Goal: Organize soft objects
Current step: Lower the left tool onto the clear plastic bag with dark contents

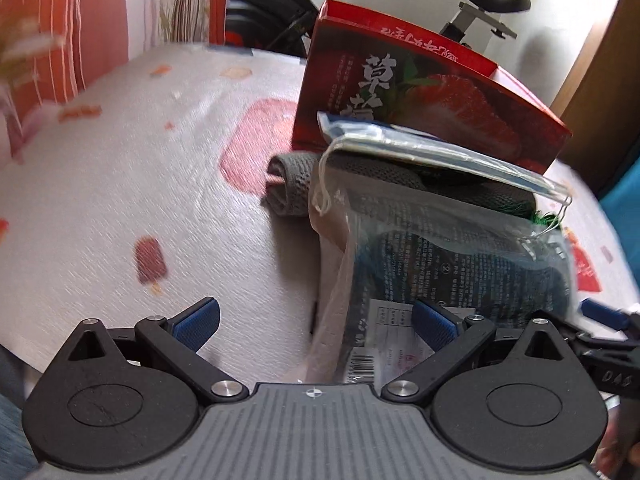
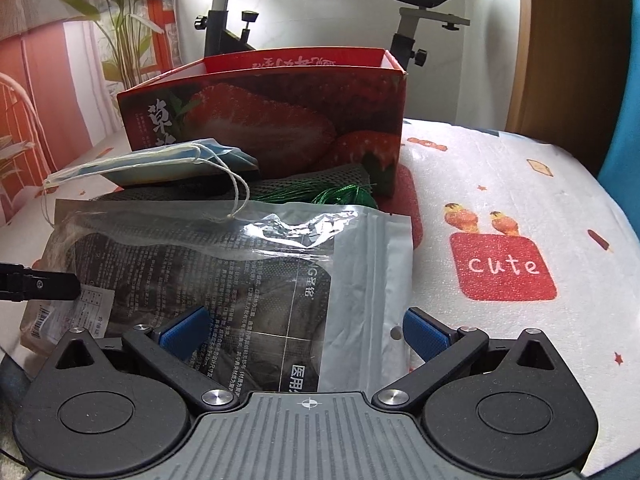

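Observation:
A clear plastic package of dark masks (image 2: 248,272) lies on the patterned cloth, seen also in the left wrist view (image 1: 440,264). A blue face mask (image 2: 160,160) with white loops rests on a grey mesh fabric (image 2: 304,186); both also show in the left wrist view, mask (image 1: 420,148), fabric (image 1: 296,184). Green thread (image 2: 340,194) lies beside them. An open red strawberry box (image 2: 280,112) stands behind. My left gripper (image 1: 316,324) is open at the package's left edge. My right gripper (image 2: 306,334) is open over the package's near edge.
The table has a white cloth with red prints (image 2: 504,264). An exercise bike (image 2: 412,12) stands behind the table. A curtain and plant (image 2: 120,20) are at the left. The other gripper's black finger (image 2: 40,286) reaches in at the package's left side.

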A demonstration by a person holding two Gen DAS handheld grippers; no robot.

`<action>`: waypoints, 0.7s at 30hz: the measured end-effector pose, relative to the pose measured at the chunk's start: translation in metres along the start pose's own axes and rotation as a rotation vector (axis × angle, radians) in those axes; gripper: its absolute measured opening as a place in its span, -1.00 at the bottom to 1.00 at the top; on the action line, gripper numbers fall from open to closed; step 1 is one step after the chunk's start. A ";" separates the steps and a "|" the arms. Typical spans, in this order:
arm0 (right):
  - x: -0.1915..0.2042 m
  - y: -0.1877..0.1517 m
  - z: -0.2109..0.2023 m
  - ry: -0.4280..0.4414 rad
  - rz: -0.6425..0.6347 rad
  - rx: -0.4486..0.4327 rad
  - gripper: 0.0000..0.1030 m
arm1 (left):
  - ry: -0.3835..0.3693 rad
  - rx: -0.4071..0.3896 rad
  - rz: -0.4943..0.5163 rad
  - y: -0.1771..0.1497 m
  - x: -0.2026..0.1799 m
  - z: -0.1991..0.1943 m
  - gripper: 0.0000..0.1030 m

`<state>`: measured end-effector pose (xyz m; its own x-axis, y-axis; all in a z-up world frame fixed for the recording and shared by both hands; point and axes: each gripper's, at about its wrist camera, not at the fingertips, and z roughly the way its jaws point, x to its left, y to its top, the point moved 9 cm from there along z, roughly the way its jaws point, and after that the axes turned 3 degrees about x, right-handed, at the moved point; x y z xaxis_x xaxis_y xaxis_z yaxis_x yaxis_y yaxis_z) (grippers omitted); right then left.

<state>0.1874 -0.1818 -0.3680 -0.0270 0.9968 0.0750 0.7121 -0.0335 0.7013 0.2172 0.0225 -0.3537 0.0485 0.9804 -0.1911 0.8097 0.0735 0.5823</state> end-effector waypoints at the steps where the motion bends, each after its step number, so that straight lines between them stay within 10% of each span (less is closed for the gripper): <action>1: 0.000 0.000 0.001 0.003 -0.003 -0.003 0.99 | -0.027 0.009 -0.025 -0.002 0.001 0.003 1.00; 21: -0.002 -0.002 0.004 0.060 0.027 0.014 0.99 | -0.120 0.005 -0.008 -0.007 -0.006 0.010 1.00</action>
<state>0.1888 -0.1837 -0.3728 -0.0492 0.9894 0.1369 0.7231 -0.0593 0.6882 0.2171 0.0143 -0.3651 0.1117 0.9507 -0.2892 0.8131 0.0799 0.5766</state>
